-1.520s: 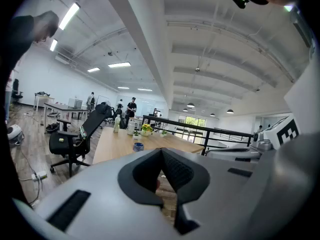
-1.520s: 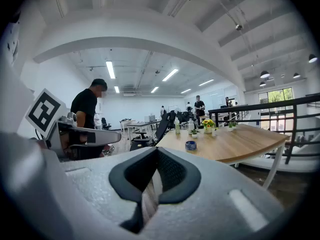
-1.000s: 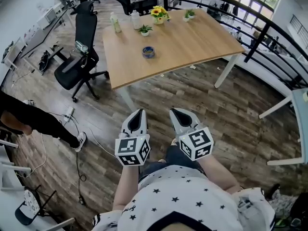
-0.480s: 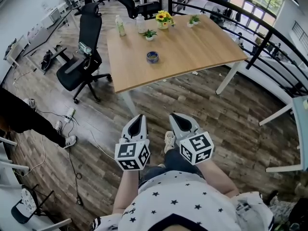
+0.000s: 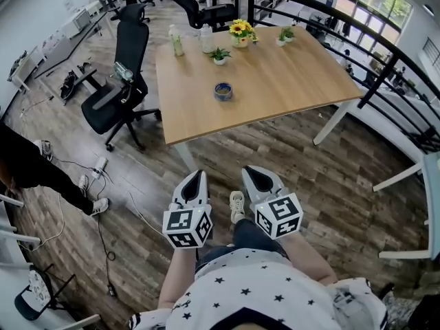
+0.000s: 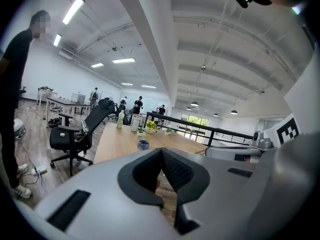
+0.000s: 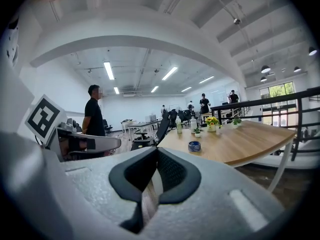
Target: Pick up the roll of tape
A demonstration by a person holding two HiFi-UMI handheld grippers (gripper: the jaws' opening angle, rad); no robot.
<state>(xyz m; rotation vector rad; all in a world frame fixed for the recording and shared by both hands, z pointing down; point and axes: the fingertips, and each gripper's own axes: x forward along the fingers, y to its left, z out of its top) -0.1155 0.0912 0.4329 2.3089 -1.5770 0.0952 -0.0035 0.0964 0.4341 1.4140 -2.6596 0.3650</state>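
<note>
A blue roll of tape (image 5: 223, 91) lies on the wooden table (image 5: 289, 81), near its middle toward the front-left part. It also shows small in the left gripper view as the tape (image 6: 143, 144) and in the right gripper view as the tape (image 7: 194, 146). Both grippers hang over the floor, well short of the table's near edge. The left gripper (image 5: 194, 178) has its jaws together with nothing between them. So does the right gripper (image 5: 251, 172), which sits beside it to the right.
At the table's far edge stand a yellow flower pot (image 5: 240, 31), small plants (image 5: 220, 56), and bottles (image 5: 177, 44). A black office chair (image 5: 120, 81) stands left of the table. A person's legs (image 5: 48, 174) are at far left. A black railing (image 5: 344, 26) runs behind the table.
The table and tape have come nearer and lower in the head view as the person steps toward them. Both grippers keep their pose, shut, side by side.
</note>
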